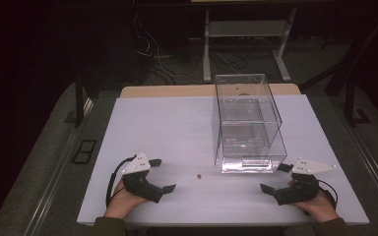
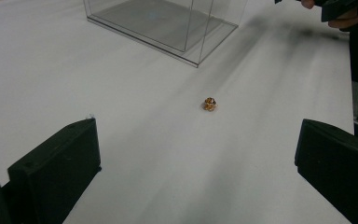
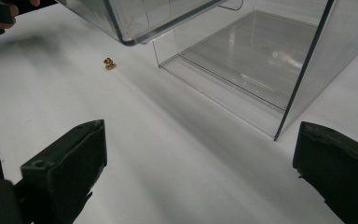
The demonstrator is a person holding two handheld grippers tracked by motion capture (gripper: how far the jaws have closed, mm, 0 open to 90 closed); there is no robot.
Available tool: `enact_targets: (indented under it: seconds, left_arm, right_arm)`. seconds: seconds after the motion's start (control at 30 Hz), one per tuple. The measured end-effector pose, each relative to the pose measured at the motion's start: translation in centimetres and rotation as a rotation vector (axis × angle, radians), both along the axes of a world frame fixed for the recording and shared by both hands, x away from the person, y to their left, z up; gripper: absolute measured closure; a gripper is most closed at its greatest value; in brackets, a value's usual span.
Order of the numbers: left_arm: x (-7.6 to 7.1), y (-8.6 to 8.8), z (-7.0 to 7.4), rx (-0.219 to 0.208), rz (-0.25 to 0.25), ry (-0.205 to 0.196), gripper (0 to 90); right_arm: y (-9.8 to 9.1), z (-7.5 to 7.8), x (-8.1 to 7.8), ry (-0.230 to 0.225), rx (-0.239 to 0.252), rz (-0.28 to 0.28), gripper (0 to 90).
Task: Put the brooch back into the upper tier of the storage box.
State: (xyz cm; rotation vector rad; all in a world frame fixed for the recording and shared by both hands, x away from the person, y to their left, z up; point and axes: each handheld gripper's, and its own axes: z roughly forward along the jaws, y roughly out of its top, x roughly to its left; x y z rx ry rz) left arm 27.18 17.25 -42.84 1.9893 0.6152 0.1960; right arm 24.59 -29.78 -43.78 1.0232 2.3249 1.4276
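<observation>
A tiny gold-brown object [image 1: 198,175] lies on the white table [image 1: 167,128], between both hands and just left of a clear plastic box [image 1: 246,123]. In the left gripper view this small gold piece [image 2: 209,104] rests well ahead of the wide-apart jaws, with the box's corner [image 2: 168,28] beyond it. My left gripper [image 1: 161,175] sits at the near left, open and holding nothing. At the near right my right gripper [image 1: 275,178] is open too, close to the box's front. The right gripper view has the gold piece [image 3: 108,63] far left and the box [image 3: 242,51] ahead.
The clear box is tall with an inner shelf and an open front facing the person. A wooden board [image 1: 177,91] lies at the table's far edge. Dark floor, cables and a metal stand's legs [image 1: 246,44] lie behind the table.
</observation>
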Motion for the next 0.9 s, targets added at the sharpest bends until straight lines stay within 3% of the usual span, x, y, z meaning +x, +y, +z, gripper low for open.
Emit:
enact_targets:
  seconds: [0.9]
  left_arm:
    - [0.26,-0.29,0.61,-0.007,-0.011,-0.010,0.0]
  right_arm:
    - [-0.03,0.08,-0.09,-0.009,0.025,-0.010,2.7]
